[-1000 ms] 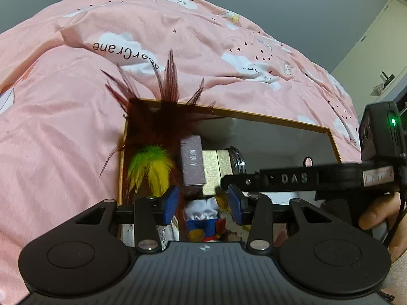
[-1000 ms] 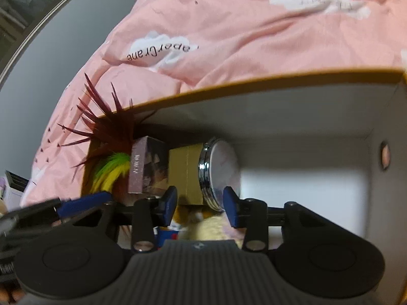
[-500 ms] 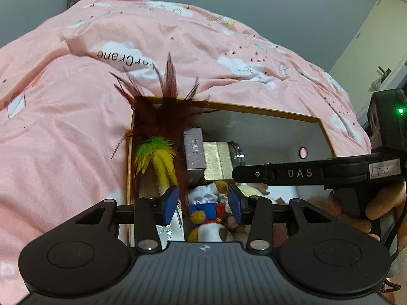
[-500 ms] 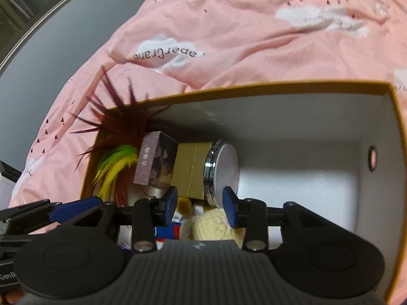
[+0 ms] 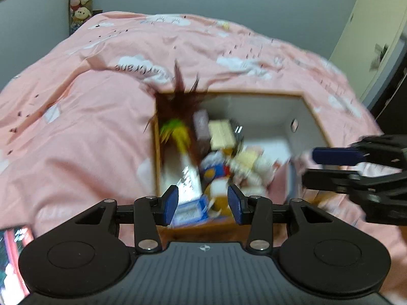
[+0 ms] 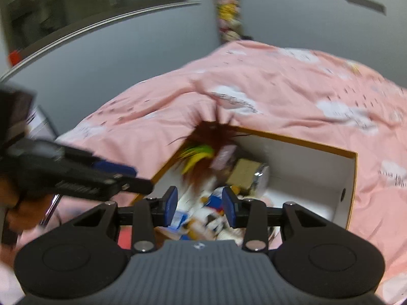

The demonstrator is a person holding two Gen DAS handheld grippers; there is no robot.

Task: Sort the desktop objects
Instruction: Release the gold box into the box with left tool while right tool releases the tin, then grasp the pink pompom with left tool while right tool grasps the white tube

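the box (image 5: 309,117) sits on a pink bedspread (image 5: 89,132) and holds what has been sorted so far: a feather toy (image 5: 178,117) with dark red plumes poking over the far left corner and a green-yellow tuft below, a small mauve carton (image 5: 202,124), a tan carton (image 5: 221,133), a round shiny tin (image 5: 237,134) on edge beside it, and a soft toy (image 5: 216,175) in blue, white and yellow lying nearer the front. all of it is blurred, so finer detail is not readable.

by the look of them these are light things. the feathers are soft and would crush or slip, so the stem under the tuft is the better hold. the cartons are stiff and flat-sided, easy to pinch across the narrow faces. the tin looks smooth and slippery; across its rim seems safest. the soft toy gives under pressure, so a deep pinch on its body should do.

the left gripper (image 5: 202,204) hangs over the near edge of the box, its blue pads apart with nothing between them. the right gripper (image 6: 199,207) is likewise empty with a gap between its pads, above the near side of the box.
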